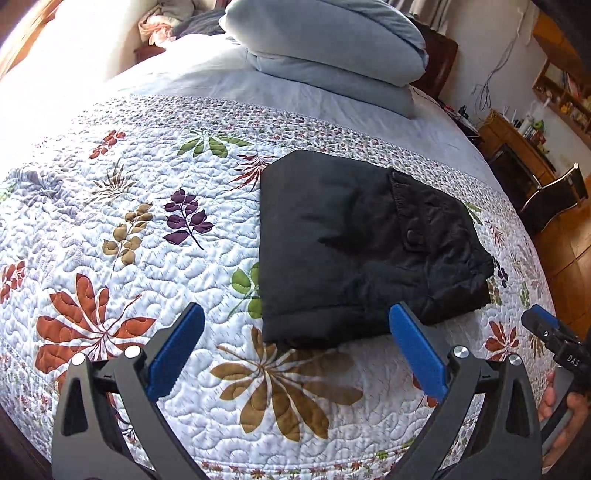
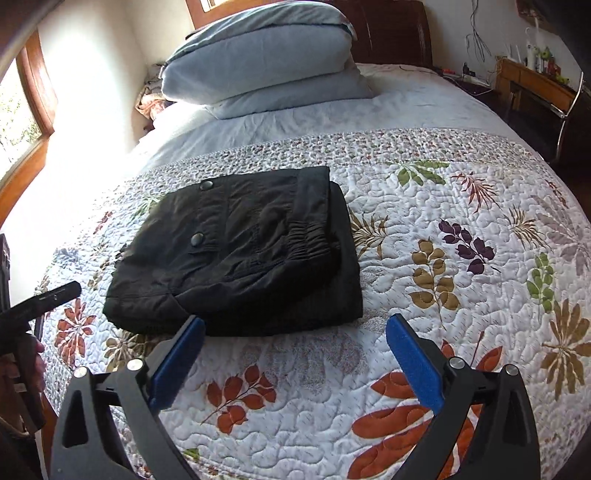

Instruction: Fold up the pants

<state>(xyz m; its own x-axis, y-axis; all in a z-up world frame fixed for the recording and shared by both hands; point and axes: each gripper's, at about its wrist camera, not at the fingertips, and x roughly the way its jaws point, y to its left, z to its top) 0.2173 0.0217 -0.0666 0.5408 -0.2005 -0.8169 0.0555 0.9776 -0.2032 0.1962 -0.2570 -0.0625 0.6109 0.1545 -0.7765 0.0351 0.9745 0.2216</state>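
Left wrist view shows the left gripper (image 1: 295, 325) nearest, its blue-padded fingers (image 1: 177, 350) spread wide apart above the white quilted bedspread with a coloured leaf pattern (image 1: 147, 229), clamping nothing; just beyond its right finger lie the black fabric pants (image 1: 351, 247), folded into a compact bundle with the elastic waistband on top, resting flat on the quilt; at the near right edge the right gripper (image 1: 543, 325) pokes in. Right wrist view has the right gripper (image 2: 295, 325) likewise splayed and empty, the pants (image 2: 240, 251) just past its left finger; farther off sit two stacked pale blue pillows (image 2: 266, 62) against the dark wooden headboard (image 2: 391, 33).
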